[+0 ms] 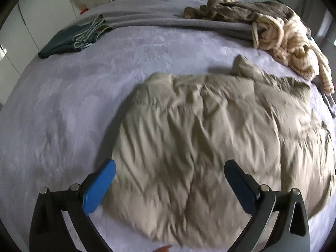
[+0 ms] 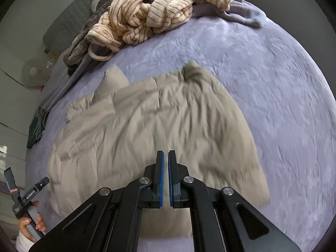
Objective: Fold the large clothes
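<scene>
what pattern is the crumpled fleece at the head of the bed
Cream with thin brown stripes; clearest in the right wrist view.

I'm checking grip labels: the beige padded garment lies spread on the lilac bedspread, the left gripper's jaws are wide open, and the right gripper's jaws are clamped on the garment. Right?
Not quite. The right gripper is shut on nothing: the right wrist view shows its jaws closed above the beige padded garment. The rest stands.

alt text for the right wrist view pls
A beige padded jacket lies spread on a lilac bedspread, with the right hand-held gripper shut and empty above it. A heap of striped cream clothes sits at the far edge.
</scene>
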